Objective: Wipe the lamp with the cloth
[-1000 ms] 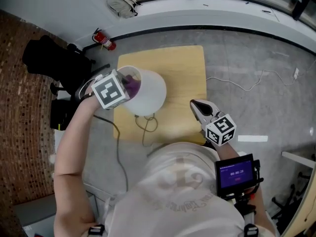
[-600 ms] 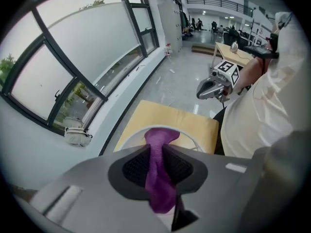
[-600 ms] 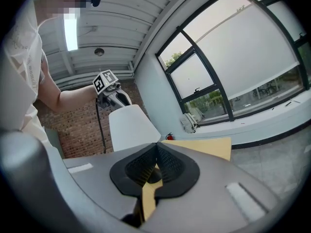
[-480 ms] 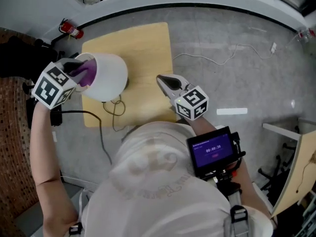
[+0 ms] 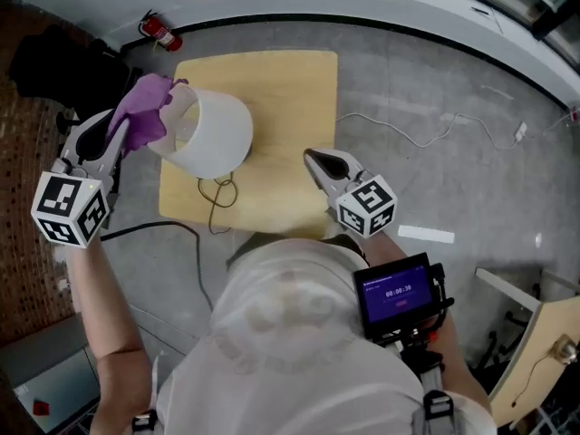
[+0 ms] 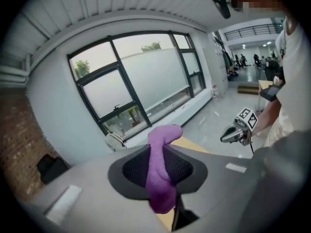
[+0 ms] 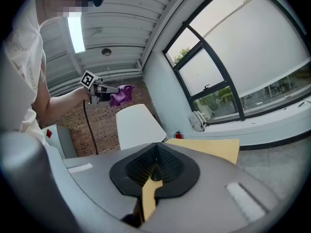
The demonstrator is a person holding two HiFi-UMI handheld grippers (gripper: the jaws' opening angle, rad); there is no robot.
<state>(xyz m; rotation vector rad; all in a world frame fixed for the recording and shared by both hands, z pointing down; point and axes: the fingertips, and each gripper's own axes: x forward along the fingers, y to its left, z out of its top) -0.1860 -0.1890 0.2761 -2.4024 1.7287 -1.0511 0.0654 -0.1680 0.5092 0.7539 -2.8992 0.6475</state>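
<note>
A lamp with a white shade (image 5: 210, 134) stands on the left part of a pale wooden table (image 5: 281, 89). My left gripper (image 5: 120, 123) is raised just left of the shade's upper rim, shut on a purple cloth (image 5: 143, 109) that bunches out past the fingertips. In the left gripper view the cloth (image 6: 160, 178) is pinched between the jaws of the gripper (image 6: 163, 152). My right gripper (image 5: 317, 161) hovers over the table's right front, shut with nothing in it. The right gripper view shows this gripper (image 7: 156, 148), the shade (image 7: 138, 125) and the cloth (image 7: 121, 95).
The lamp's cord (image 5: 217, 193) loops on the table's front. A black cable (image 5: 145, 229) and a white cable (image 5: 435, 130) trail over the grey floor. A fire extinguisher (image 5: 156, 30) and a black bag (image 5: 54, 57) sit by the brick wall at left.
My left gripper has lifted the cloth out of the shade's open top and up to the left of its rim, rolling as it rose. The right gripper has stayed put.
</note>
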